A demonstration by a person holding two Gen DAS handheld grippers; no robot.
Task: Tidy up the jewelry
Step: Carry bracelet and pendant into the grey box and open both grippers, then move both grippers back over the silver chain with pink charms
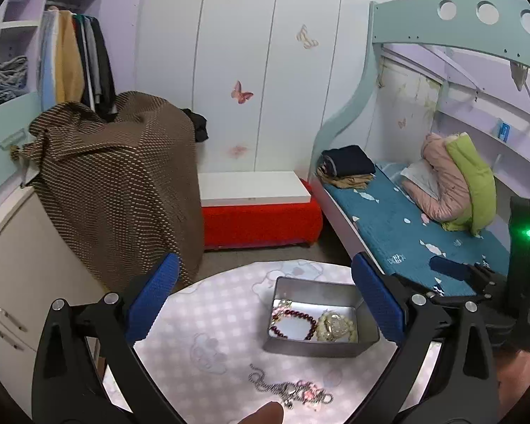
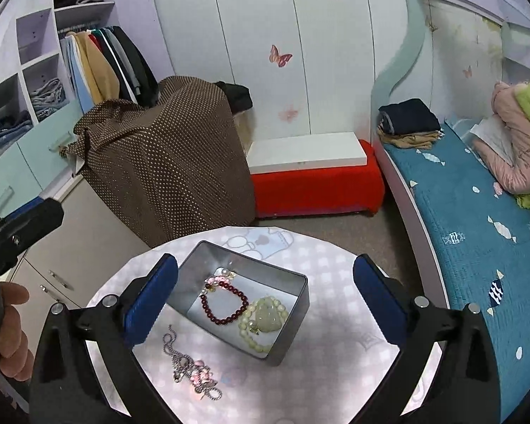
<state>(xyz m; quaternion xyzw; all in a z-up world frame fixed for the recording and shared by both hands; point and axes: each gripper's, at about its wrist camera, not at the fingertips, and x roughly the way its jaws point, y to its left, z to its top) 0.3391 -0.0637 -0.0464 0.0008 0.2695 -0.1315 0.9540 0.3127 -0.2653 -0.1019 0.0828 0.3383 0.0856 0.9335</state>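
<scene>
A grey metal tin [image 1: 311, 348] [image 2: 293, 339] stands on a round table with a pink checked cloth [image 1: 212, 318] [image 2: 335, 282]. Inside lie a dark red bead bracelet [image 1: 296, 321] [image 2: 226, 304], a pale green bead bracelet with a pendant [image 1: 335, 327] [image 2: 266, 318] and a small pink piece [image 2: 219, 279]. A silver chain with pink charms [image 1: 289, 387] [image 2: 190, 367] lies on the cloth in front of the tin. My left gripper [image 1: 265, 304] is open and empty above the table. My right gripper [image 2: 265, 304] is open and empty above the tin.
A brown dotted cloth covers a bulky thing [image 1: 123, 176] [image 2: 166, 162] behind the table. A red bench with a white board [image 1: 258, 212] [image 2: 314, 176] stands by the wall. A bunk bed with a blue cover [image 1: 406, 226] [image 2: 477, 219] is at the right.
</scene>
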